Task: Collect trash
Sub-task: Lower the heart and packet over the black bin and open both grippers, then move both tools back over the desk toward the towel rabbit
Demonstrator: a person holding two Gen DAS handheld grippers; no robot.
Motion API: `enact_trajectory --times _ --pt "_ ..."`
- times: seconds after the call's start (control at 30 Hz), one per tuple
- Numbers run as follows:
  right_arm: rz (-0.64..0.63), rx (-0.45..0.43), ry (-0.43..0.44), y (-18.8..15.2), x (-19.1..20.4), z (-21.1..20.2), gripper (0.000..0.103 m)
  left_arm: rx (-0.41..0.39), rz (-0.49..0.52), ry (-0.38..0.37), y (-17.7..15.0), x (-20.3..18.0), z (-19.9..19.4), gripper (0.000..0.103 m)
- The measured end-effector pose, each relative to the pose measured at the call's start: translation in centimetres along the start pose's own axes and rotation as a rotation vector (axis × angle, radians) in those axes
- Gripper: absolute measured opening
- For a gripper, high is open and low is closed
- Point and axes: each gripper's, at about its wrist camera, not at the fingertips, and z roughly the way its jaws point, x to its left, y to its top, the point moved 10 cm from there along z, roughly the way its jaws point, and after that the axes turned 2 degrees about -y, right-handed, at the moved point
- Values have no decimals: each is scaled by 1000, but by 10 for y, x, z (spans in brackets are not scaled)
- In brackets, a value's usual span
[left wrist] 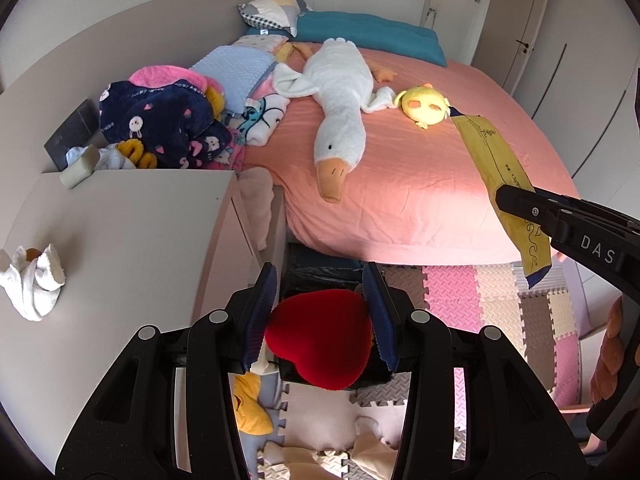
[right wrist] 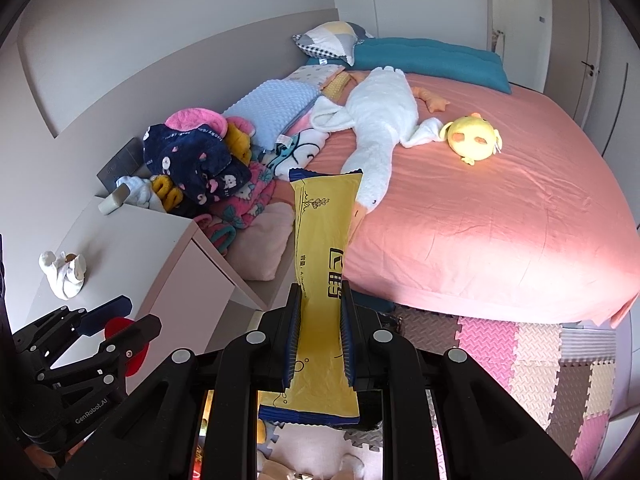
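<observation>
Your left hand-held gripper (left wrist: 322, 318) angled downward, pinching a red fuzzy heart-shaped piece (left wrist: 320, 340), your right hand-held gripper (right wrist: 320, 336) clamping a long yellow plastic wrapper (right wrist: 322, 248) above the pink-sheeted bed (right wrist: 500, 220).

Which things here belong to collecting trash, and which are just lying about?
Job:
yellow wrapper in the right gripper
red heart-shaped item in the left gripper

Lying about:
white goose plush
yellow chick plush
clothes pile
pillows
</observation>
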Motion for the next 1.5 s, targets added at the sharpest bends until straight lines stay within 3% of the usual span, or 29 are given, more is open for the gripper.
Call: enact_trajectory --times 0.1,0.13,0.17,0.2,0.23,0.27,0.6,0.9,1.5 --pt "6 7 -6 0 -4 1 20 20 10 -8 -1 -5 6 45" --pt "9 16 -6 0 -5 3 26 42 17 -17 -3 -6 10 46" --pt "13 27 -16 0 -7 5 37 72 29 -19 -5 -8 15 58" --pt "20 30 -37 1 -11 7 68 87 38 -1 -7 -8 19 85" --pt "27 16 -59 3 -14 6 78 81 42 35 -7 -5 20 96" --pt "32 -2 -76 6 -17 5 80 60 44 68 -6 -2 19 97" --pt "48 -22 -92 15 -26 5 81 62 -38 96 -4 26 17 97" --pt "21 -18 -67 15 -7 10 81 50 -49 103 -9 37 12 97" --pt "-89 19 53 9 92 33 81 59 -182 187 -42 121 -16 97"
